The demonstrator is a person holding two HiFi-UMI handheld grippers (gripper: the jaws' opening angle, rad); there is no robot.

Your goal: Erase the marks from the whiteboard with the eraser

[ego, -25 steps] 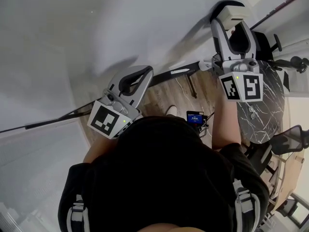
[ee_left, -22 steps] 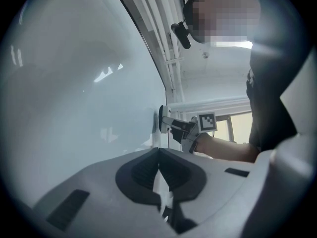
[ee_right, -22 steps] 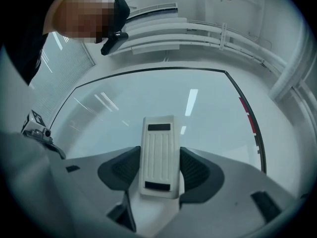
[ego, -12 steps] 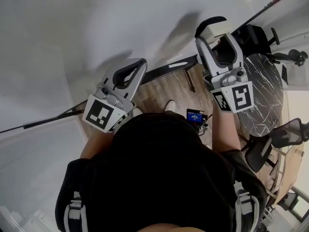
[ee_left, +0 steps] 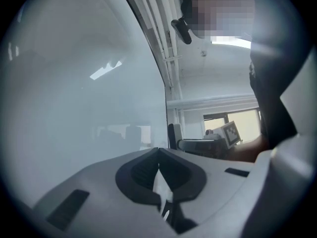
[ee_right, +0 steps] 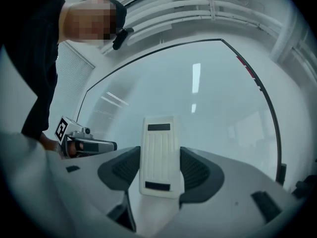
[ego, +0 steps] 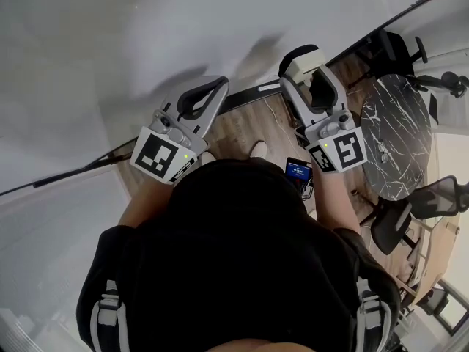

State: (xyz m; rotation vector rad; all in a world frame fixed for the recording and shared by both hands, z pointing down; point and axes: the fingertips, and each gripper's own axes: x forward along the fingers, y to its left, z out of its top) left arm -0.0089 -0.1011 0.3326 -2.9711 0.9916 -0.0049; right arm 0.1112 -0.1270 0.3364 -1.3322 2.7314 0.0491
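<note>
The whiteboard (ego: 146,28) fills the upper part of the head view, and I see no marks on the part that shows. My right gripper (ego: 306,57) is shut on a white ribbed eraser (ee_right: 159,148), which sits upright between the dark pads. It is close to the board's lower edge. My left gripper (ego: 207,92) is shut with nothing in it, its tips held close to the board (ee_left: 84,83). In the right gripper view the board (ee_right: 198,93) spreads behind the eraser.
A dark rail (ego: 253,94) runs along the board's bottom edge above the wooden floor (ego: 242,134). A round marble table (ego: 396,123) and office chairs (ego: 432,200) stand to the right. A small device with a blue screen (ego: 297,170) hangs at the person's front.
My right gripper with the eraser has moved left and lower in the head view, nearer the left gripper. The left gripper has shifted slightly up.
</note>
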